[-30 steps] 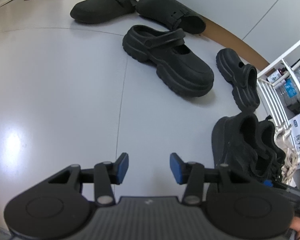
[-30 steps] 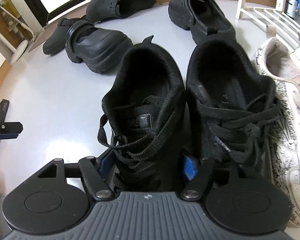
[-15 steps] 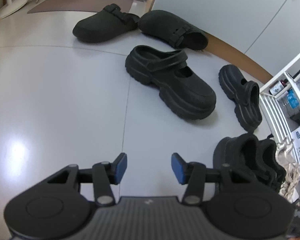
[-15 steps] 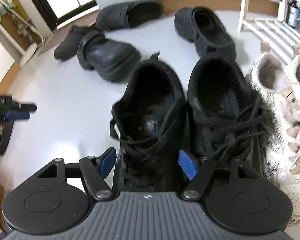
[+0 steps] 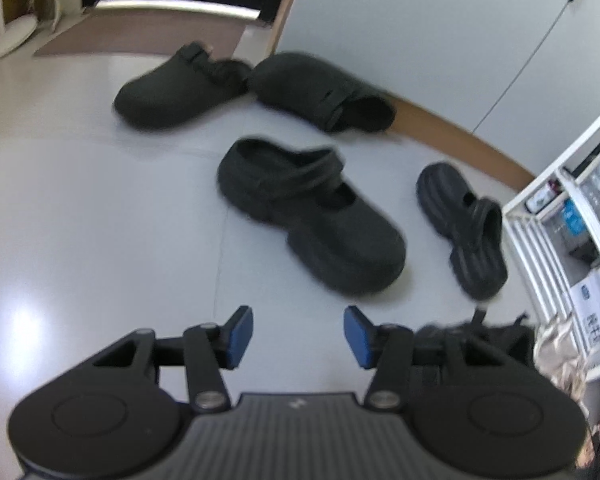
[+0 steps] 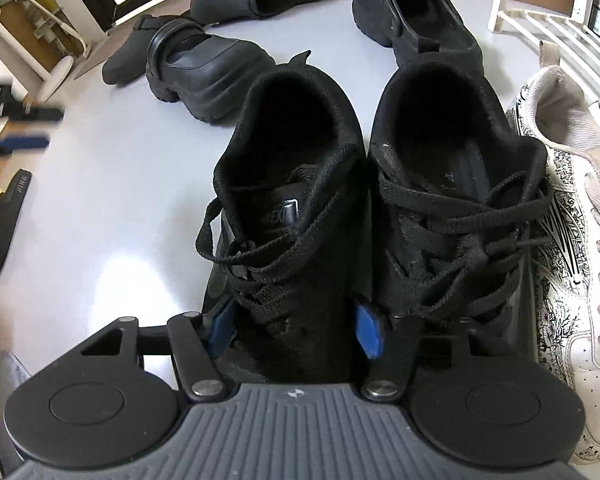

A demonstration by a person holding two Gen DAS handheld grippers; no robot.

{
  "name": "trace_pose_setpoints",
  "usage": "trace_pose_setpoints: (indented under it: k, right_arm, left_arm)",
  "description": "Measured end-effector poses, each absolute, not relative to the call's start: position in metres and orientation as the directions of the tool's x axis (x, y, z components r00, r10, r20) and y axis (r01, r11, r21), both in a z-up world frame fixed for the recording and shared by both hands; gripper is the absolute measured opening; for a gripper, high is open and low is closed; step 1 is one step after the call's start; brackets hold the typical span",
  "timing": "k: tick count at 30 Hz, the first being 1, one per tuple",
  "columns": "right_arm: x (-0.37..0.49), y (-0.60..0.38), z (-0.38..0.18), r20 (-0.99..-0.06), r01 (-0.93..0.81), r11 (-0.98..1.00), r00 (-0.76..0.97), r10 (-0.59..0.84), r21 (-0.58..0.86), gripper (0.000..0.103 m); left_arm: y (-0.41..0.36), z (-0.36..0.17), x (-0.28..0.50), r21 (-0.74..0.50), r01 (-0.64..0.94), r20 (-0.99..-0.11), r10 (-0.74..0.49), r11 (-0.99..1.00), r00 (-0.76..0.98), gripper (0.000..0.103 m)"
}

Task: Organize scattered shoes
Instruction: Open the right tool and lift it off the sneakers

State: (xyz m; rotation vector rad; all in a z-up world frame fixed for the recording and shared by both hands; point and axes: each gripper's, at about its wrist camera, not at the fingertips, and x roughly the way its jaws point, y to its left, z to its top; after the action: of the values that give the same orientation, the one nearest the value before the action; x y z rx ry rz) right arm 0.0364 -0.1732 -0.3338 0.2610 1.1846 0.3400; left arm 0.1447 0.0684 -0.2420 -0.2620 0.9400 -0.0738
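- L gripper [image 5: 298, 336] has lifted and swung away from the black sneaker pair toward the loose clogs; the floor [image 5: 80, 208] now fills more of its view and the pair sits only at its lower-right edge. Jaws are opening, about half apart, w/ nothing between the blue pads.
- R gripper [image 6: 296, 330] has barely shifted; it has dropped back in over the toe of the left black sneaker [image 6: 292, 184]. Jaws are closing, the toe between them, pads hard against its sides. Reads as a grip, though I can't tell how firm.
- Right black sneaker [image 6: 456, 168] stands touching its mate, heels level, w/ the white printed sneaker [image 6: 556, 184] just beside it by the white rack [image 6: 540, 20]. That row looks near done.
- Chunky strap clog [image 5: 312, 216] lies mid-floor, apart from its mate [image 5: 464, 228] near the rack: likely the L gripper's next pick.
- Two flat buckle clogs [image 5: 180, 88] lie by the far wall, toes splayed apart, not yet sorted.
- A black slide [image 6: 0, 224] lies off at the floor's edge.
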Motion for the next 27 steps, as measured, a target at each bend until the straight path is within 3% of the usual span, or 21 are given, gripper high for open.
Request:
trace_pose_setpoints:
  k: [5, 16, 27]
  right_arm:
    - [0.035, -0.184, -0.327, -0.841, -0.096, 0.904, 0.336, 0.424, 0.417, 0.076]
    - [0.018, -0.206, -0.301, -0.812, -0.175, 0.893, 0.372, 0.449, 0.414, 0.076]
    - [0.012, -0.212, -0.300, -0.809, -0.171, 0.879, 0.346, 0.476, 0.444, 0.076]
  left_arm:
    - [0.063, -0.242, 0.168, -0.179, -0.037, -0.776, -0.118, 0.983, 0.619, 0.057]
    - [0.055, -0.259, 0.202, -0.044, 0.000, -0.771, -0.034, 0.999, 0.635, 0.060]
    - [0.041, -0.269, 0.231, -0.005, 0.036, -0.753, -0.027, 0.999, 0.657, 0.062]
